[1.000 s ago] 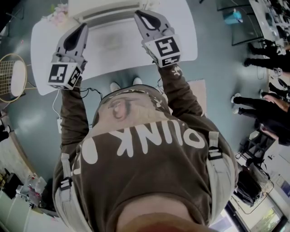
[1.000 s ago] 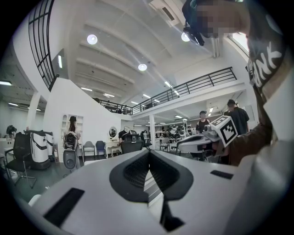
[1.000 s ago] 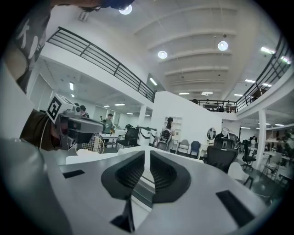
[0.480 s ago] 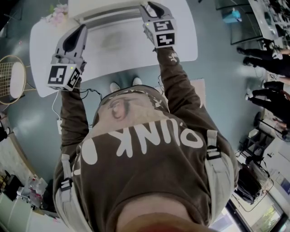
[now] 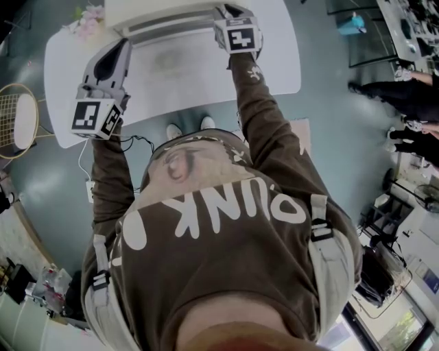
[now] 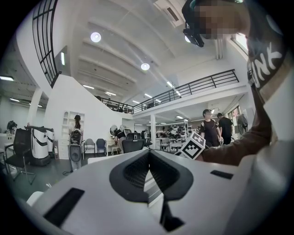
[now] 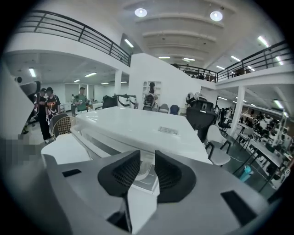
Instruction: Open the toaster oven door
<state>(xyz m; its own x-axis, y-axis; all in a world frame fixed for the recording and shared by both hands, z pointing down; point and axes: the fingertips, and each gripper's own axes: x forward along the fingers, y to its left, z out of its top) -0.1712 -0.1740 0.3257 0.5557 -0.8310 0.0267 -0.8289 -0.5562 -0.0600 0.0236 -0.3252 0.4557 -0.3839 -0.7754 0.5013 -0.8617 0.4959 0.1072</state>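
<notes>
brown sweatshirt (image 5: pixel 226 233) reading "INK" mid-frame, white toaster oven (image 5: pixel 161 17) top centre on a rounded white table (image 5: pixel 274 62), teal-grey floor (image 5: pixel 343 116), right grey gripper (image 7: pixel 147 158) closing, oven's edge between its parted jaws, left grey gripper (image 6: pixel 149 156) pinched shut, empty

Office hall — chairs (image 7: pixel 200 117), mezzanine railings (image 6: pixel 202 86)

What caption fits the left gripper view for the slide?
Left gripper, jaws shut on nothing, looks out toward a railed mezzanine, with the person's brown sleeve at right.
</notes>
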